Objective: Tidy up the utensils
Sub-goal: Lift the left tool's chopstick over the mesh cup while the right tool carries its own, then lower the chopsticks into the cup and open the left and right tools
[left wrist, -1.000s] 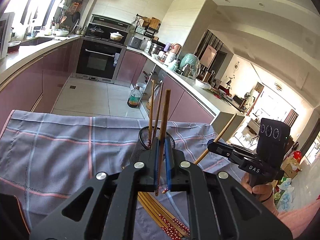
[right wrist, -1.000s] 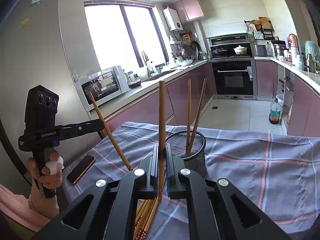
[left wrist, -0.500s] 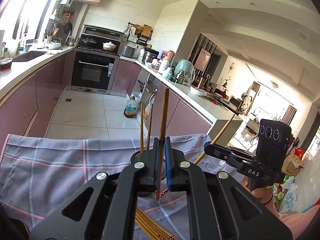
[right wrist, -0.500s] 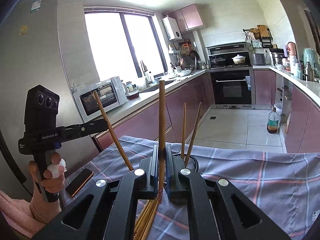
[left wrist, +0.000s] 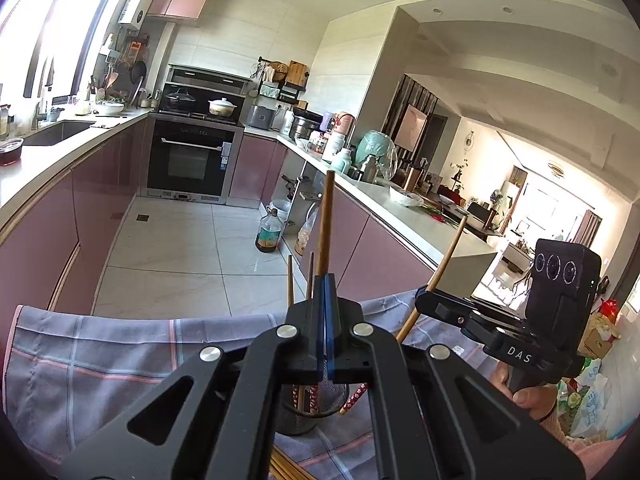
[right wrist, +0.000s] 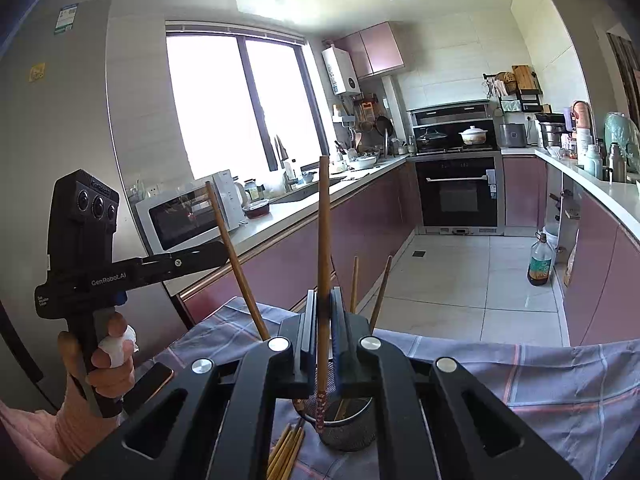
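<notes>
We see both hand-held grippers over the mesh utensil cup [right wrist: 348,428] on the table's plaid cloth [right wrist: 560,380]. Left hand-held gripper [left wrist: 325,292] is clamped tight on one chopstick [left wrist: 325,224], long axis near upright, patterned tip down by the cup. Right hand-held gripper [right wrist: 323,300] is clamped on another chopstick [right wrist: 324,220], upright, tip at the cup's mouth. Two chopsticks [right wrist: 353,280] stand in the cup. Loose chopsticks [right wrist: 286,452] lie beside it. A phone [right wrist: 154,378] lies near the left hand [right wrist: 100,364].
</notes>
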